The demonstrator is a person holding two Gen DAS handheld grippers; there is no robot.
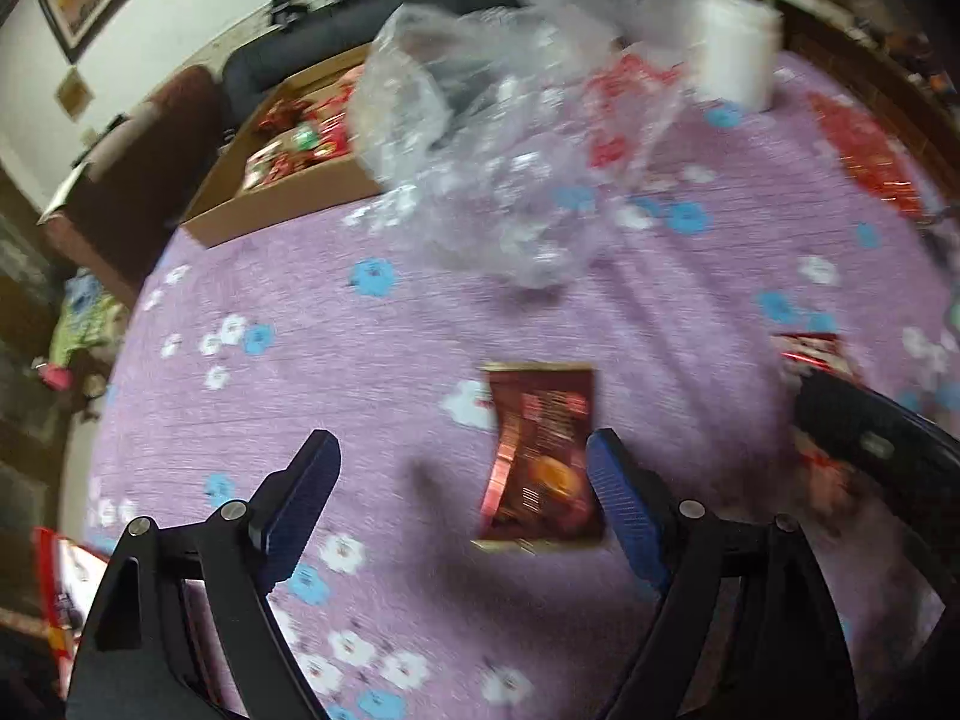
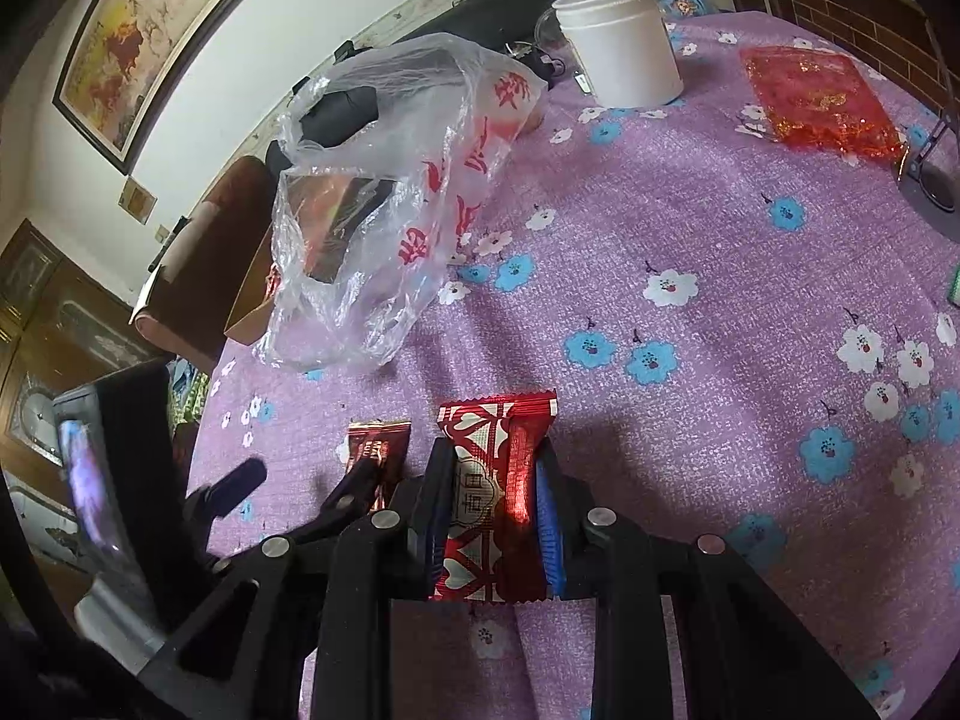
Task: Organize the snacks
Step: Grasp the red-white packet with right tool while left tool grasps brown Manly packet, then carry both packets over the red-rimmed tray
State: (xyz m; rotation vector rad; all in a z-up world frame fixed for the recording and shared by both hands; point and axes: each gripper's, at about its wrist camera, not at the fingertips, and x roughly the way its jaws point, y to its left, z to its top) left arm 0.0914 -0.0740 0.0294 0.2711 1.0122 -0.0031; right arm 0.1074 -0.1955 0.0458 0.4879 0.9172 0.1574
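A round table (image 2: 750, 252) under a purple cloth with blue and white flowers filled both views. At its far left edge sat a cardboard box (image 1: 288, 198) holding red-wrapped snacks. A crumpled clear plastic bag (image 2: 384, 192) with red printing lay on the cloth just beside the box; the left wrist view showed it blurred. Behind the bag stood a white jar (image 2: 624, 48), upright, and to the right of the jar lay a flat red packet (image 2: 810, 102).

The right gripper (image 2: 492, 480) was clamped on a red-and-white snack (image 2: 489, 492), the wrapper standing lengthwise between the fingers with its crimped top end poking past the tips. The blue pads pressed it from both sides.

The left gripper (image 1: 462, 474) stood wide above the cloth. A dark red packet (image 1: 543, 456) lay flat on the table just inside its right finger (image 1: 624, 504), touching or nearly touching the pad, well apart from the left finger (image 1: 300, 498). In the right wrist view that same packet sat just left of the held snack, partly hidden by a finger of the left gripper.
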